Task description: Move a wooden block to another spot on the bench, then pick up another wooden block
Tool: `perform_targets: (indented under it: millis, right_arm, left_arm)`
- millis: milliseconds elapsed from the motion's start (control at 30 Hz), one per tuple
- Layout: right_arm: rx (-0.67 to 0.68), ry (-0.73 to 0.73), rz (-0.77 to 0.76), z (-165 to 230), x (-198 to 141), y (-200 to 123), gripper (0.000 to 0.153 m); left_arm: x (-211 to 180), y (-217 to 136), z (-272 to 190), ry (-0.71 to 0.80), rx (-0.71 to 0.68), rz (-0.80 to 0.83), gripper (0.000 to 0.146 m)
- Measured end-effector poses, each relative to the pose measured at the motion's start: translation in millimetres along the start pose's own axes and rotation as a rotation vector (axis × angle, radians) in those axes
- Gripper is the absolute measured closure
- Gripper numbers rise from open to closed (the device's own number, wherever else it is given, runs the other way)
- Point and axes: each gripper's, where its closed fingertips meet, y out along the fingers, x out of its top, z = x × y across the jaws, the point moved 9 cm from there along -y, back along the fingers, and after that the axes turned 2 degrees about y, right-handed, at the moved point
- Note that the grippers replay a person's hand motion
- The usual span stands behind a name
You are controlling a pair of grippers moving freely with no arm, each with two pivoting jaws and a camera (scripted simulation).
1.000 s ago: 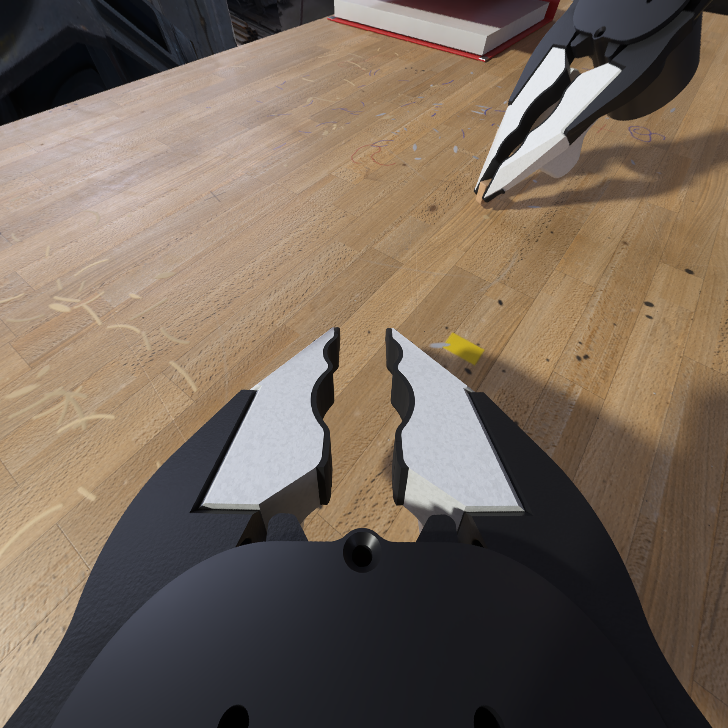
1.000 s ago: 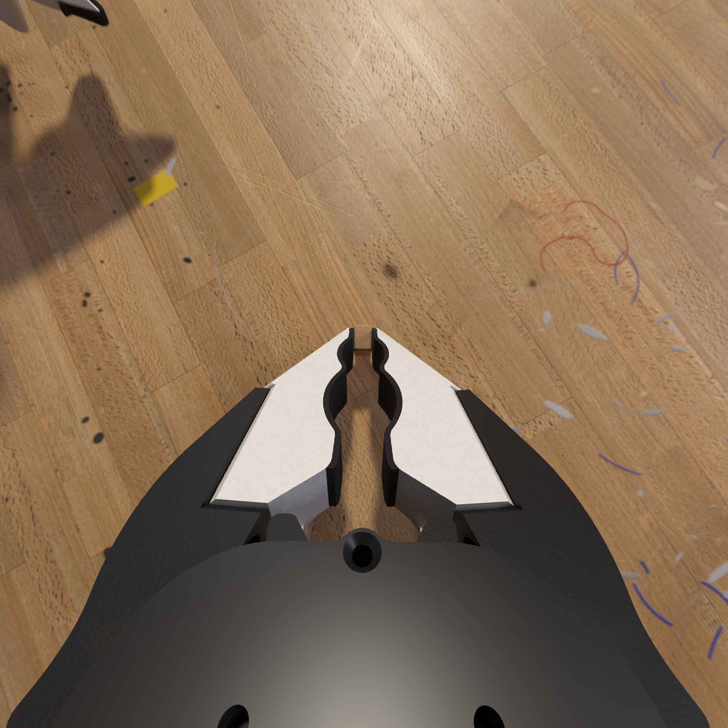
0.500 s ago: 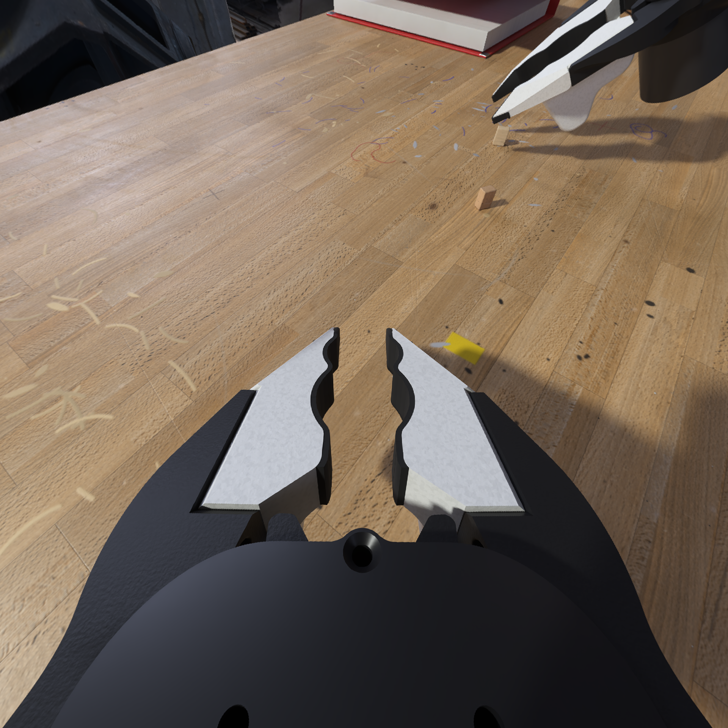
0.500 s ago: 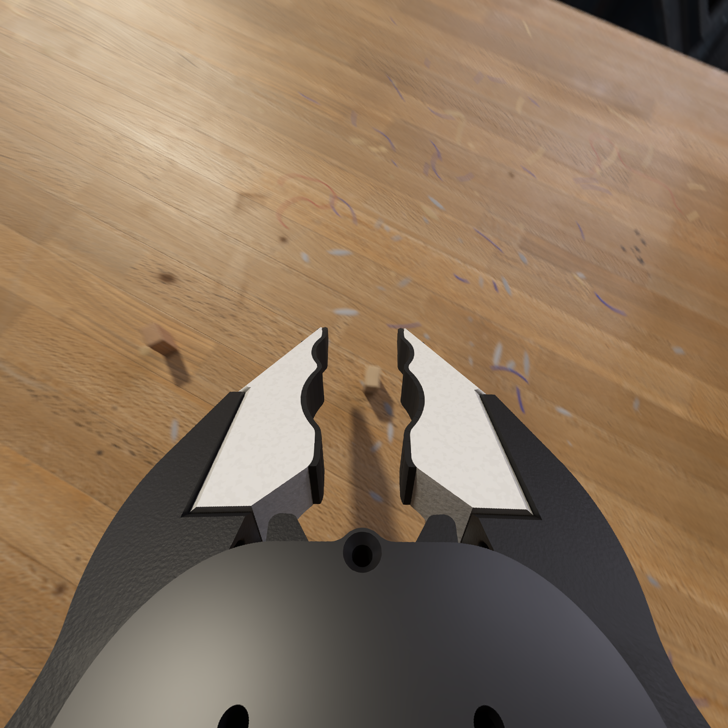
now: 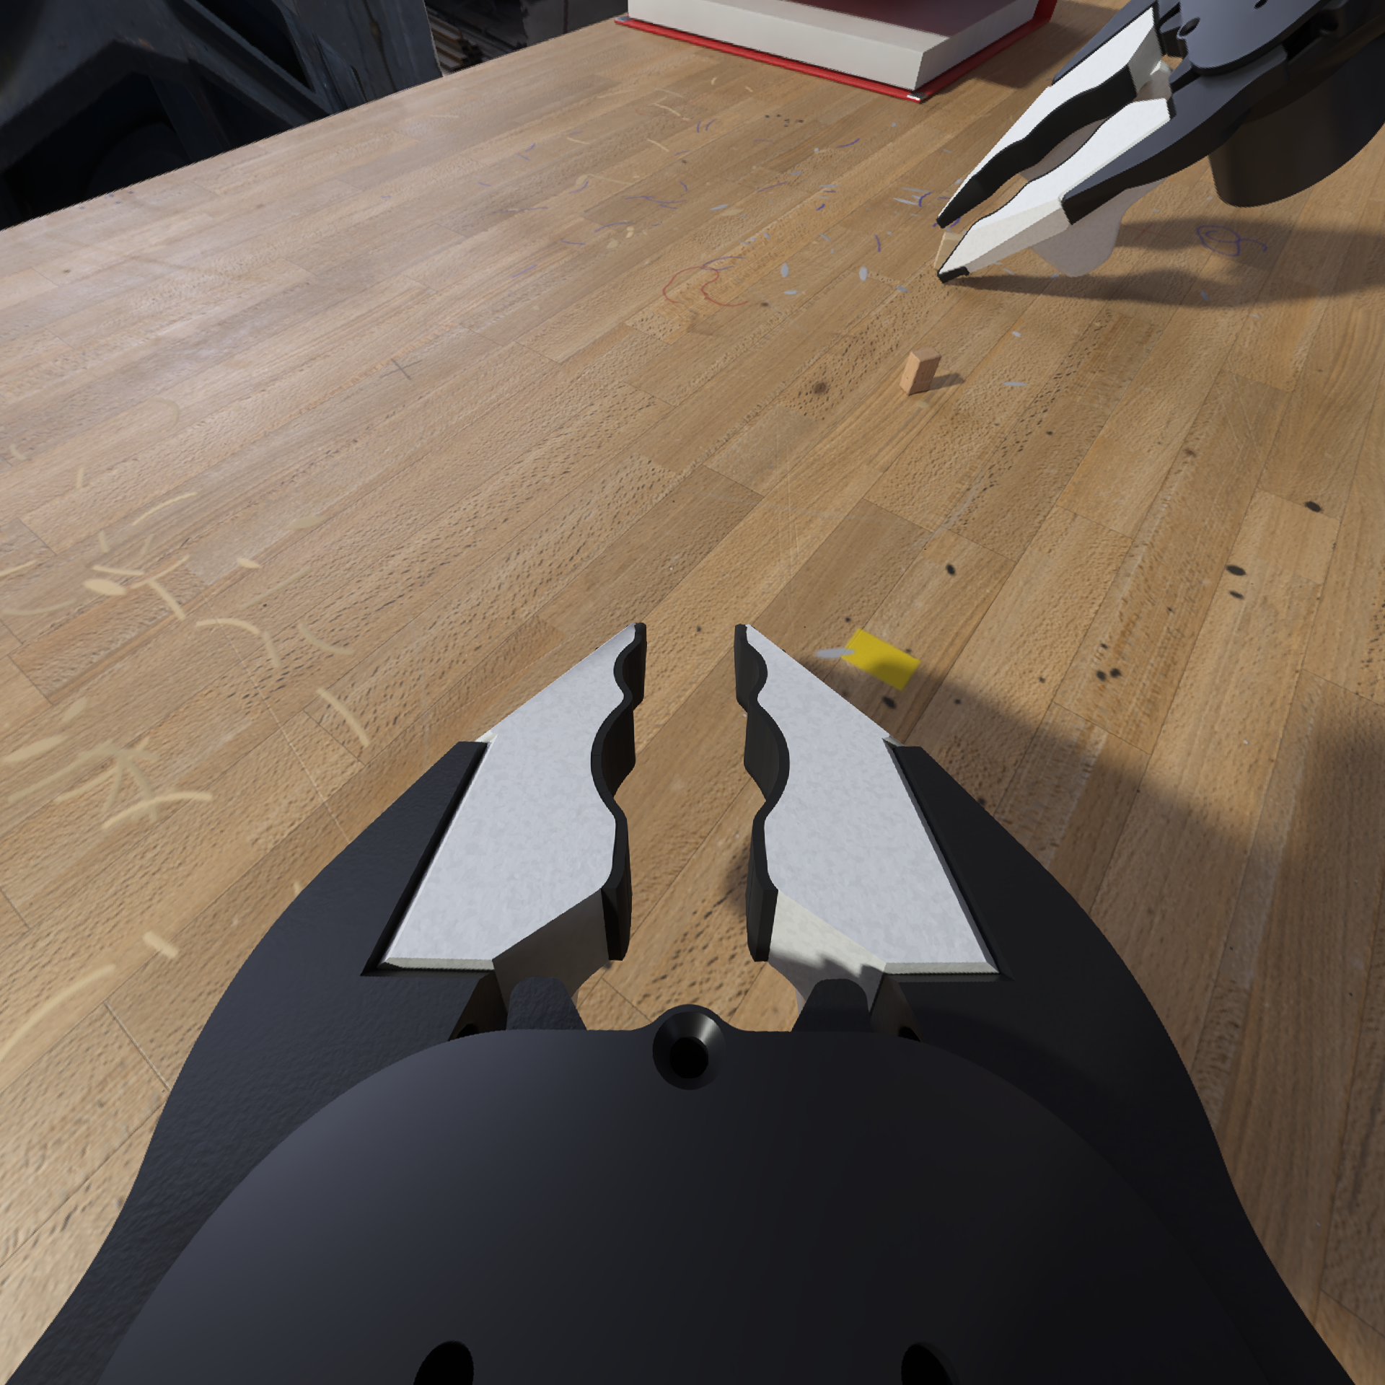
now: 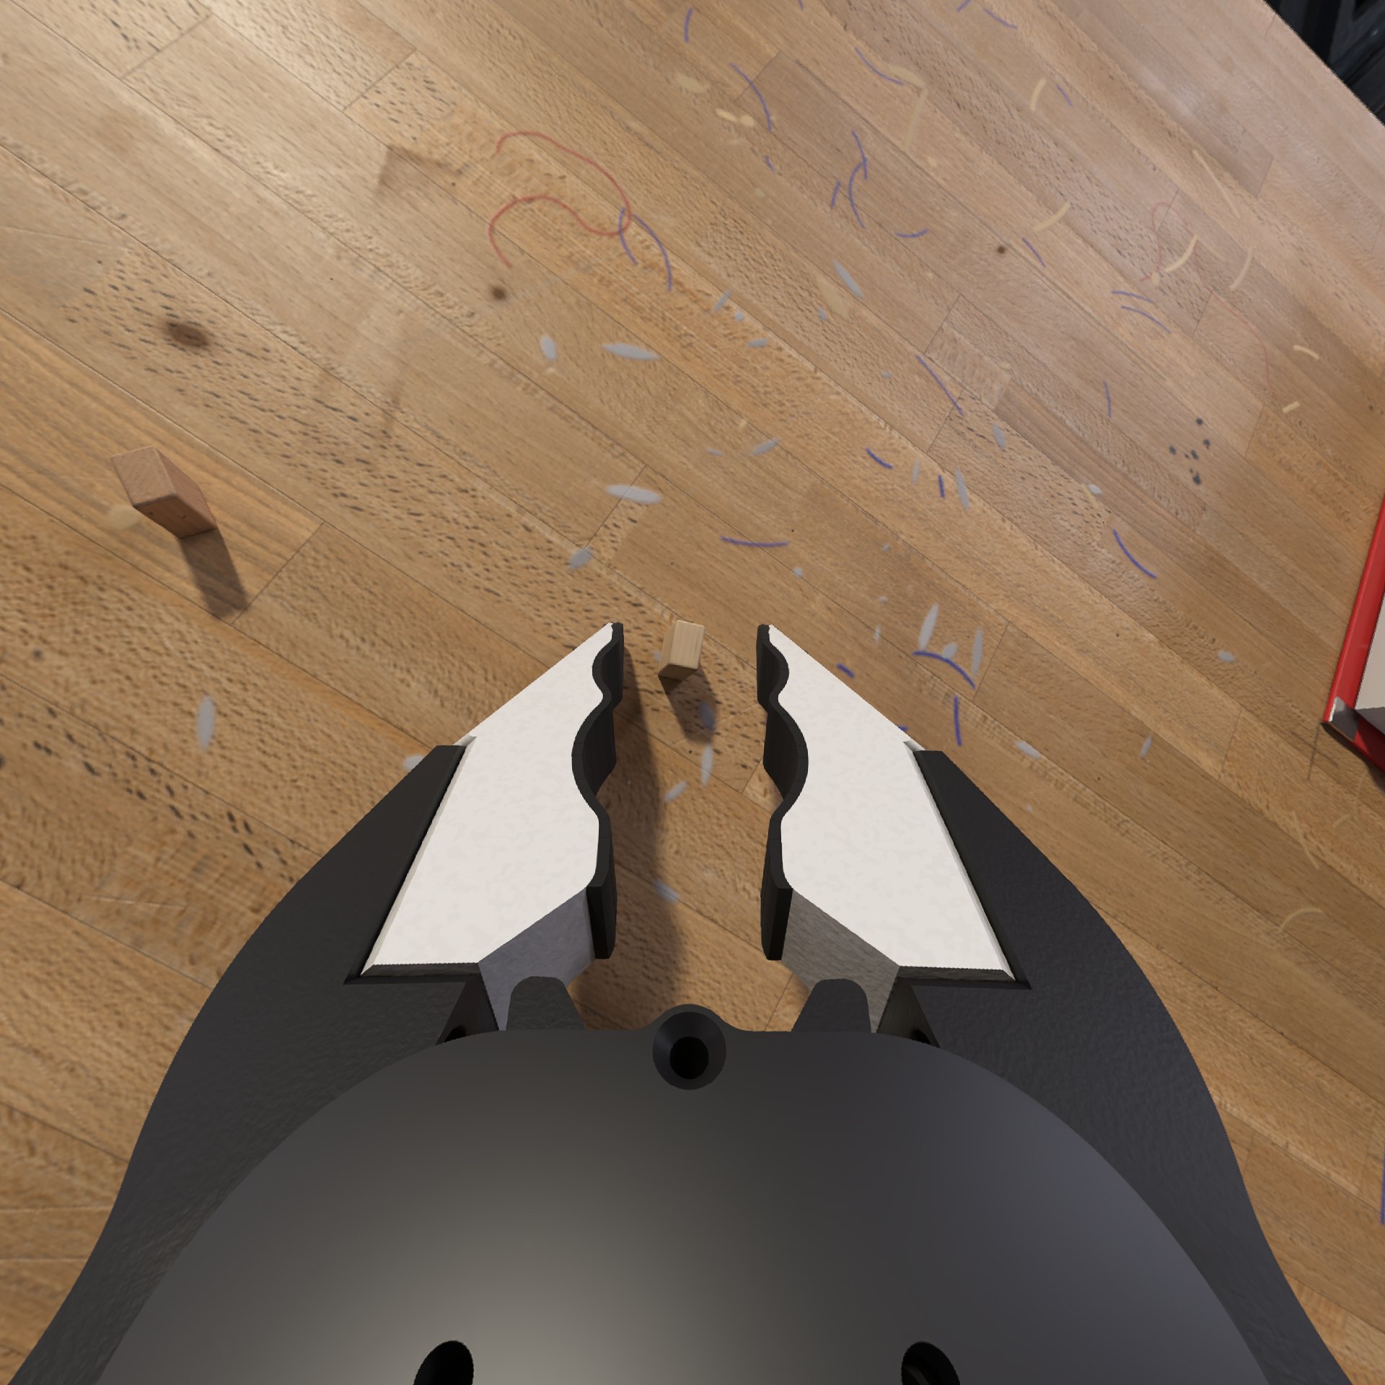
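Hovering over a bench (image 6: 315, 749) of jointed pale-brown hardwood strips, grainy and flecked with dark specks, grey chips and thin blue and red scribbles: right gripper (image 6: 688, 637), jaws parted and holding nothing, black textured shell with flat white finger plates and wavy black inner edges. Standing between the fingertips but touching neither: small pale wooden block (image 6: 682, 650), squared, smooth-faced, upright on one end, long axis vertical and leaning toward the camera in the wide-angle view, short shadow falling back under the gripper. Well to the left on the same boards: darker reddish-brown wooden block (image 6: 163, 491), also a squared prism standing on end, long axis upright, shadow trailing toward the lower right. Cut off at the right edge: red-covered book (image 6: 1360, 659), only a corner showing.

In the left wrist view: left gripper (image 5: 689, 637), jaws likewise spread and empty, same black-and-white build, above bare boards. Just right of its tip: flat yellow scrap (image 5: 883, 658). Farther ahead: reddish block again, upright and alone. Pale block nearly hidden there, only a sliver visible at the far gripper's lower fingertip. Book cropped by the top edge, white page block over red cover. Curled pale shavings (image 5: 135, 592) scattered at left.
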Motion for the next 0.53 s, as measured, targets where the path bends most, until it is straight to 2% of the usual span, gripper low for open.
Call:
perform_targets:
  millis: [100, 267, 433, 533]
  right_arm:
    - [0.006, -0.006, 0.005, -1, 0, 0, 0.118]
    - [0.042, 0.009, 0.018, -3, -4, 0, 0.145]
    - [0.030, 0.007, -0.006, -2, 2, -5, 0.145]
    - [0.171, 0.025, -0.099, 13, 18, -16, 0.145]
  left_arm:
    - [0, -1, 0, 0.000, 0.003, -0.005, 0.123]
    - [0, -1, 0, 0.002, 0.002, -0.007, 0.123]
    - [0, -1, 0, 0.004, 0.001, -0.012, 0.123]
    - [0, -1, 0, 0.005, 0.002, -0.014, 0.123]
